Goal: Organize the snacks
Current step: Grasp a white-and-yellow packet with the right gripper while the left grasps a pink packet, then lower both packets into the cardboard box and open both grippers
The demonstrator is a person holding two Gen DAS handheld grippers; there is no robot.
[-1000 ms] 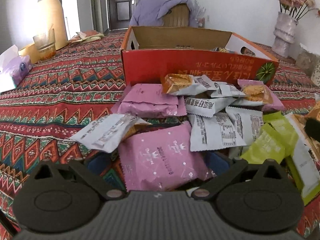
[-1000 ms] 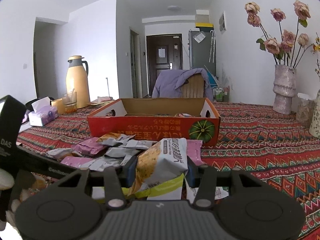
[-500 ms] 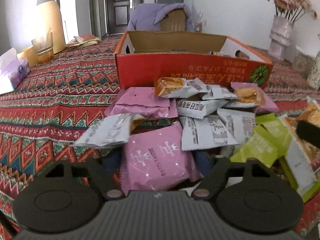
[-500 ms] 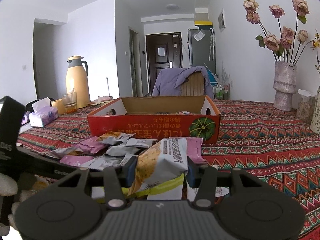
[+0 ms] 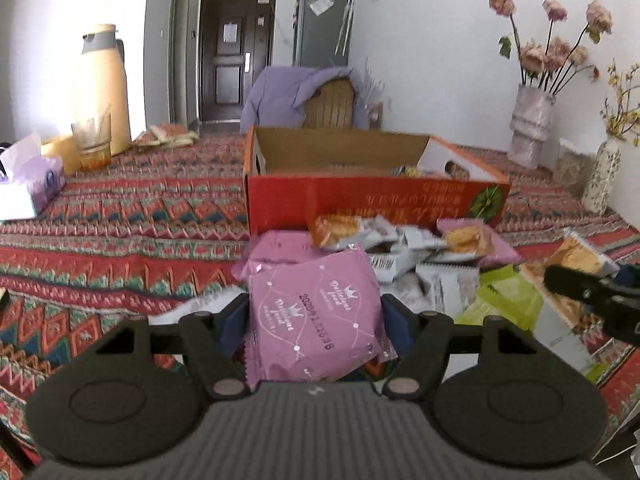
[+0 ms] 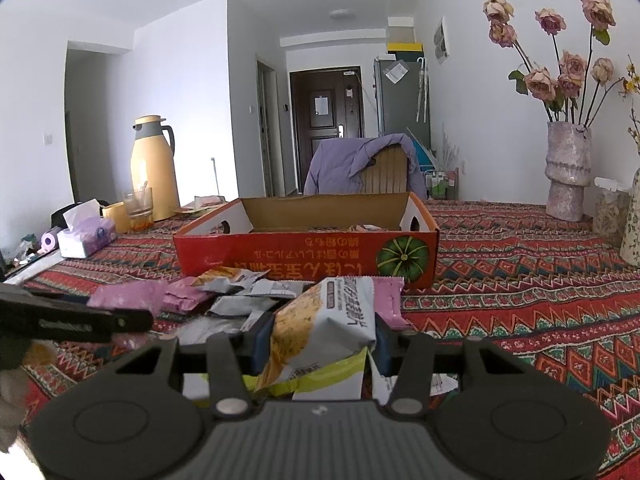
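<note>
1. Patterned red cloth [image 5: 120, 216] covers the table across both views; every item sits on it.
2. Left wrist view, far left: purple tissue box [image 5: 28, 184], then a glass [image 5: 93, 145] in front of a tan thermos jug [image 5: 102, 88], upper left.
3. Centre: red cardboard box [image 5: 360, 204], open on top, printed side facing the camera, a few snacks inside at the right end.
4. Just in front of the box: loose heap of snack packets [image 5: 404, 248], pink, grey-white and green, lower centre to right.
5. Left gripper [image 5: 314, 312], bottom centre: jaws closing on a pink packet [image 5: 316, 312]; both blue pads press its sides. Packet is lifted off the heap, tilted.
6. Right edge of that view: black tip of the right gripper with an orange-and-white packet beside it.
7. Upper right: pale vase with dried roses [image 5: 532, 128].
8. Right wrist view, left edge: black finger of the left gripper crossing in, over the pink packets.
9. Centre: same red box behind the heap.
10. Right gripper [image 6: 320, 340], bottom centre: jaws narrow, pinching an orange-and-white packet [image 6: 324, 328] upright between the pads, above a green packet [image 6: 320, 376].
11. Far right: vase again.
</note>
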